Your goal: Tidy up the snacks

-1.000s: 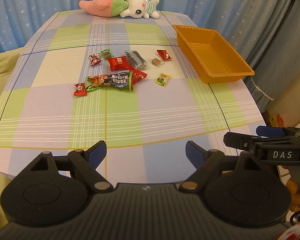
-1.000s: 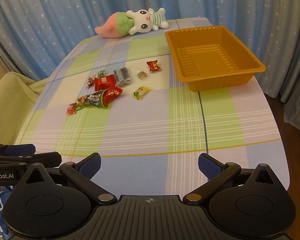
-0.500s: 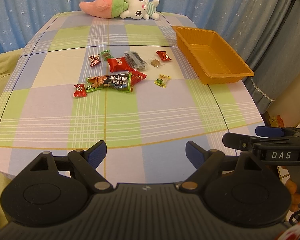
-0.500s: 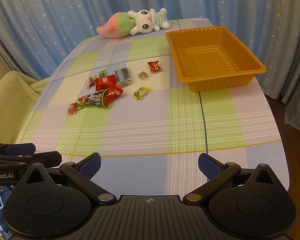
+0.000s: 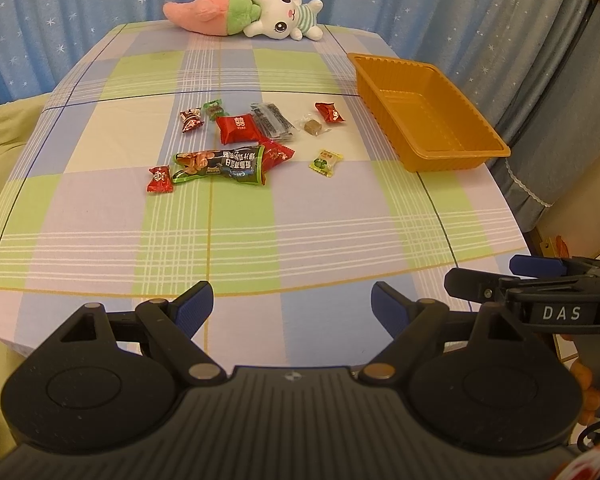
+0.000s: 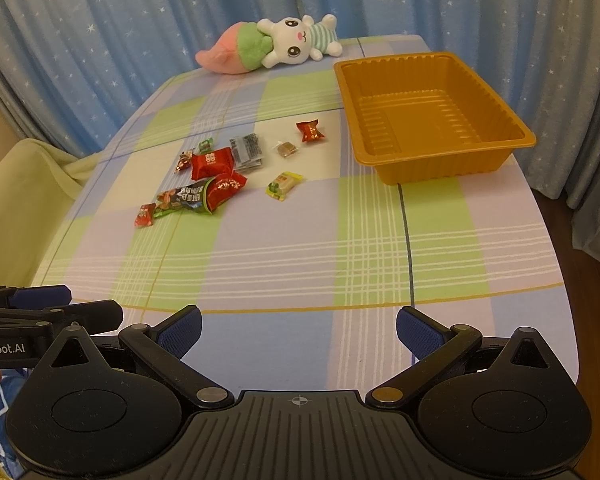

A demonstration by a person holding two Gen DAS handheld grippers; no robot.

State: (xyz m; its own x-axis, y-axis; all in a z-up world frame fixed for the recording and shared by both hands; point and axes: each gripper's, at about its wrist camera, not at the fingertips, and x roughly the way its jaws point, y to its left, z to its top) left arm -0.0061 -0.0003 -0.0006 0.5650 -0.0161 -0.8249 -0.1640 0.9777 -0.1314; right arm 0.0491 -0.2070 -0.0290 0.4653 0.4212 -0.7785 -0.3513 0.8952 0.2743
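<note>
Left wrist view: left tongs [image 5: 292,306] spread, empty, low at near counter [image 5: 340,216] edge. Right tongs [image 6: 298,330] likewise spread, empty. Snacks [image 5: 220,164] scattered mid-counter, left of orange tray [image 5: 456,160]. Tray bare inside. 0 snacks sorted; whole pile left. Plush toy [image 6: 268,46] at far edge.

Wrapped snacks [image 5: 236,142] are scattered flat in a loose cluster at mid-worktop. The orange tray [image 5: 456,164], empty and upright, is positioned apart at the right.
</note>
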